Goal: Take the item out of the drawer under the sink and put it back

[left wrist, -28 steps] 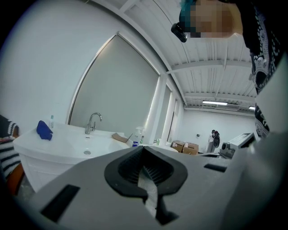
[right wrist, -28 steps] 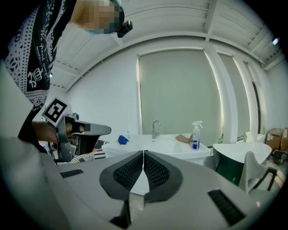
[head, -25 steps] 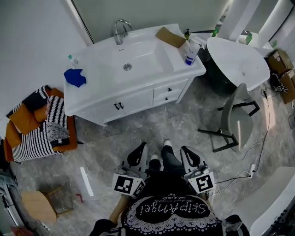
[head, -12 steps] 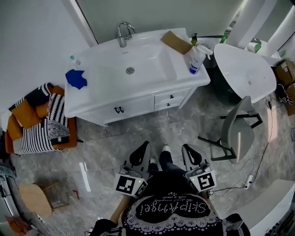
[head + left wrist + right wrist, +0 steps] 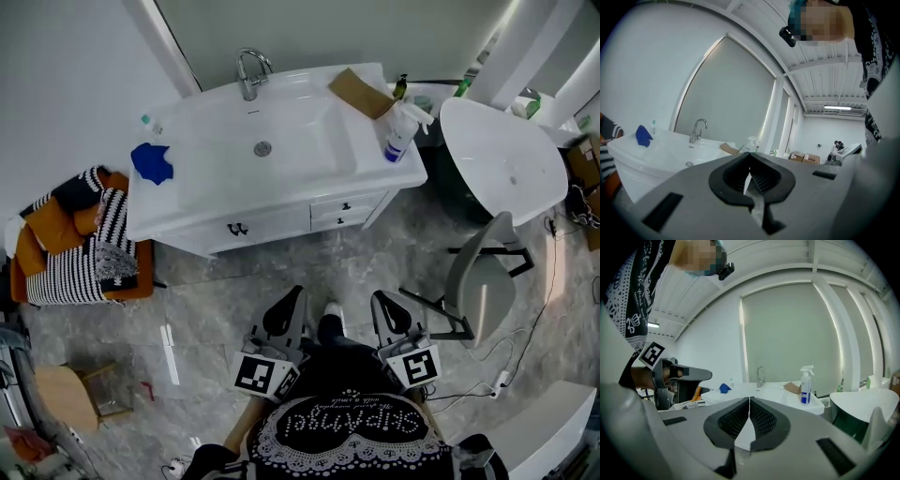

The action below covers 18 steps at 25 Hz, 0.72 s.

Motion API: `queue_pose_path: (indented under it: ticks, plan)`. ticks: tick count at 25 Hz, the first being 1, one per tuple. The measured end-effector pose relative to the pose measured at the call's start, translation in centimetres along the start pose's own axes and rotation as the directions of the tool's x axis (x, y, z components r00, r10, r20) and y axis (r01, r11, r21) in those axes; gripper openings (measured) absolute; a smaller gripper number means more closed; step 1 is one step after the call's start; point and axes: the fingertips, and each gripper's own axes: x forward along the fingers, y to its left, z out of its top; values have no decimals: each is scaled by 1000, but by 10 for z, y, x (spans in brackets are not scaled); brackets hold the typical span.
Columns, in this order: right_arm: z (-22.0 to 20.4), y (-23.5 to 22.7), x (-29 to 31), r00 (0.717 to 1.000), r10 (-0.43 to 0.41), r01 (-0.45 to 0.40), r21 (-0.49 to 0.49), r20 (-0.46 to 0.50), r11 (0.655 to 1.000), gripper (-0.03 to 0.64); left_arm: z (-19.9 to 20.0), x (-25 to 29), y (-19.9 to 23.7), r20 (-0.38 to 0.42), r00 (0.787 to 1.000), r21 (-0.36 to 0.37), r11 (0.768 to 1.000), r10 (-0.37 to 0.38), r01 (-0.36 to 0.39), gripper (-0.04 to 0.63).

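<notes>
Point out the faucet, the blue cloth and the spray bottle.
faucet [image 5: 247,75], head view, on its spout.
blue cloth [image 5: 152,161], head view, on its middle.
spray bottle [image 5: 396,142], head view, on its body.

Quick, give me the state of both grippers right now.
Left gripper: closed, jaws together, holding nothing.
Right gripper: closed, jaws together, holding nothing.
</notes>
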Motion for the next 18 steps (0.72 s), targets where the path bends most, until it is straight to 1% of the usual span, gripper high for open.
queue_pose_path:
  ticks: [12, 18]
  plan:
    - [-2, -38, -6, 1000, 27, -27, -11, -2, 1000, 20, -1, 27, -25, 24, 999, 10, 1000, 22, -22, 5]
    - [-2, -50, -11, 1000, 17, -17, -11, 1, 1000, 20, -3, 29, -28, 19, 999, 16, 999, 32, -32, 5]
